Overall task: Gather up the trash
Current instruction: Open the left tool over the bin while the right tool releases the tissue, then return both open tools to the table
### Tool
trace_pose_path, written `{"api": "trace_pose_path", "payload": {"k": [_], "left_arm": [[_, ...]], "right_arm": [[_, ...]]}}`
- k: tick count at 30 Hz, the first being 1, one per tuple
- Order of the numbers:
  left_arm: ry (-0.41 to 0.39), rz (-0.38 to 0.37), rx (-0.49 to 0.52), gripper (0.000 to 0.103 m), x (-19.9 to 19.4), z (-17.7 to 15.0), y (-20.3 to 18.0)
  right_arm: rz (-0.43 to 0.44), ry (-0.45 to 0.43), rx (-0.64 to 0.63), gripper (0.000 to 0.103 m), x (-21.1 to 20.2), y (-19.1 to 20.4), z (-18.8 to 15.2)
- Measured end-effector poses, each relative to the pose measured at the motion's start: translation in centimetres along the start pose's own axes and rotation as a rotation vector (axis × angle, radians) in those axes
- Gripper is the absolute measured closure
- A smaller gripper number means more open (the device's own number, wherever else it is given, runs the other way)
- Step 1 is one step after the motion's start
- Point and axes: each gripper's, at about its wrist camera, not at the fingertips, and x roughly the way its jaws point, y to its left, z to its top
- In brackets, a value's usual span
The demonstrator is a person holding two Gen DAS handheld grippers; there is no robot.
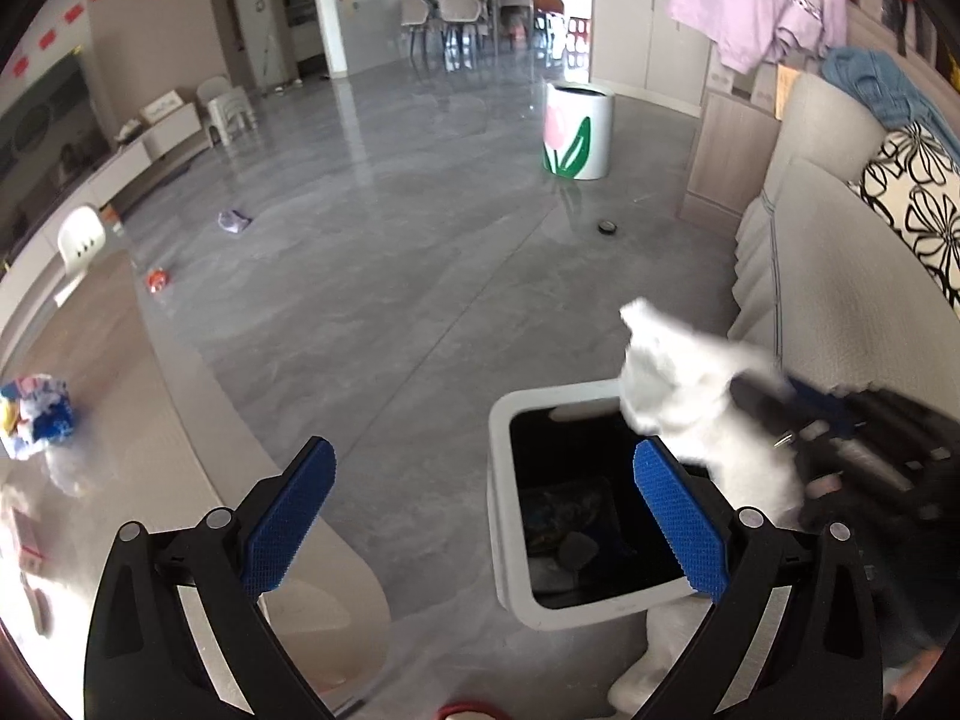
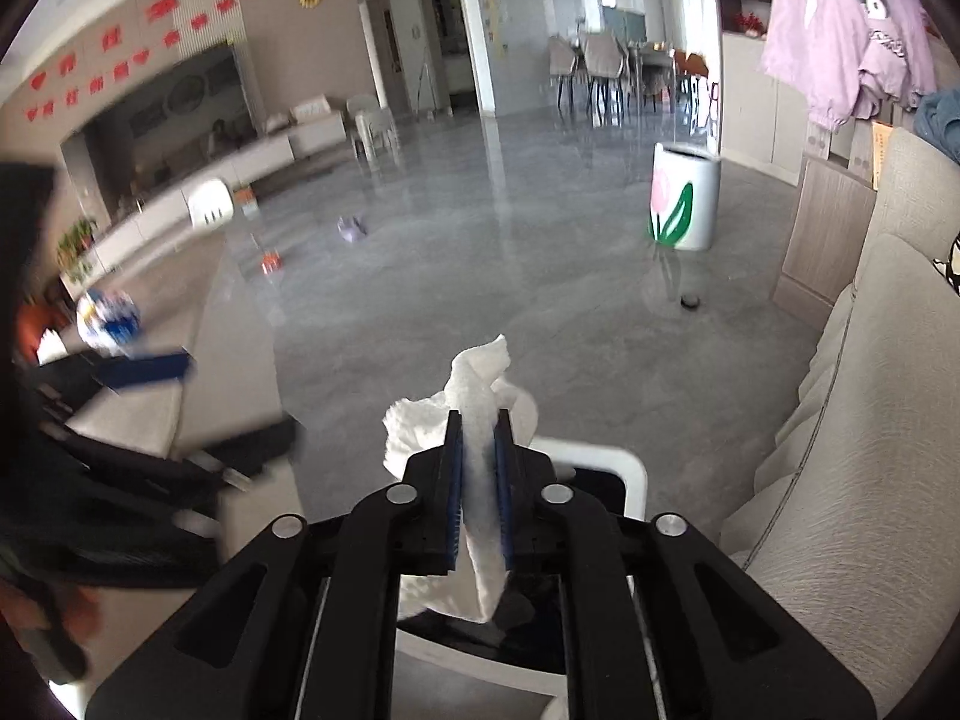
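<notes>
My right gripper (image 2: 478, 420) is shut on a crumpled white tissue (image 2: 474, 384) and holds it over the white square trash bin (image 2: 630, 474). In the left wrist view the tissue (image 1: 678, 384) hangs above the bin (image 1: 501, 480), which is open and holds some dark trash. My left gripper (image 1: 483, 480) is open and empty, its blue pads (image 1: 288, 516) spread wide, left of the bin. A blue and white crumpled wrapper (image 1: 36, 420) lies on the low table at the left. A purple scrap (image 1: 234, 221) and an orange scrap (image 1: 159, 281) lie on the floor.
A grey sofa (image 1: 840, 300) runs along the right. A white tulip-painted bin (image 1: 579, 132) stands further back, with a small black disc (image 1: 609, 227) on the floor in front of it. A beige low table (image 1: 120, 390) edges the left. Grey tiled floor stretches ahead.
</notes>
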Motion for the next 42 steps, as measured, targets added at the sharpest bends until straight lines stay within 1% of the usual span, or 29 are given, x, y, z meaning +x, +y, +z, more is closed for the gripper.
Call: {"api": "trace_pose_path", "payload": {"k": [1, 2, 3, 4, 5, 10, 14, 18, 20, 24, 28, 30, 36, 39, 42], "left_arm": [[-0.003, 0.001, -0.009, 0.005, -0.2, -0.1, 0.3], [-0.006, 0.001, -0.016, 0.005, -0.3, -0.1, 0.6], [-0.007, 0.0, -0.025, 0.005, -0.4, -0.3, 0.9], [-0.005, 0.0, -0.028, 0.005, -0.5, -0.2, 1.0], [-0.008, 0.005, -0.03, 0.005, -0.6, -0.3, 1.2], [-0.032, 0.037, -0.044, 0.005, -1.9, -0.9, 2.8], [-0.057, 0.054, -0.098, 0.005, -3.5, -0.9, 5.1], [-0.094, 0.101, -0.156, 0.005, -5.8, -1.8, 8.2], [-0.11, 0.126, -0.184, 0.005, -6.9, -2.4, 9.8], [-0.142, 0.182, -0.27, 0.005, -9.2, -3.8, 14.0], [-0.159, 0.264, -0.347, 0.005, -11.2, -5.8, 18.6], [-0.159, 0.302, -0.378, 0.005, -12.0, -7.0, 21.0], [-0.156, 0.376, -0.484, 0.005, -13.7, -10.9, 27.2], [-0.144, 0.424, -0.526, 0.005, -13.8, -12.9, 30.0], [-0.124, 0.452, -0.562, 0.005, -13.4, -14.6, 32.3]], "right_arm": [[-0.029, 0.027, -0.03, 0.022, 1.0, 0.3, -0.3], [-0.067, 0.039, -0.06, 0.007, 2.0, 0.4, -0.8], [-0.082, 0.058, -0.078, 0.007, 2.7, 0.5, -1.1], [-0.076, 0.072, -0.086, 0.007, 3.1, 0.6, -1.3], [-0.069, 0.064, -0.081, 0.007, 2.9, 0.7, -1.3], [-0.014, -0.015, -0.07, 0.005, 0.4, 1.4, -0.3], [0.04, -0.081, -0.088, 0.005, -1.8, 3.2, 1.6], [0.089, -0.139, -0.124, 0.005, -3.5, 5.6, 3.6], [0.123, -0.166, -0.149, 0.005, -4.2, 7.4, 4.6], [0.174, -0.203, -0.196, 0.005, -4.9, 10.9, 5.9], [0.23, -0.221, -0.248, 0.005, -5.2, 15.0, 6.6], [0.261, -0.222, -0.271, 0.005, -5.2, 17.1, 6.9], [0.357, -0.216, -0.343, 0.005, -4.6, 24.0, 7.3], [0.398, -0.216, -0.386, 0.005, -4.4, 27.6, 7.5], [0.43, -0.218, -0.424, 0.005, -4.1, 30.9, 7.4]]}}
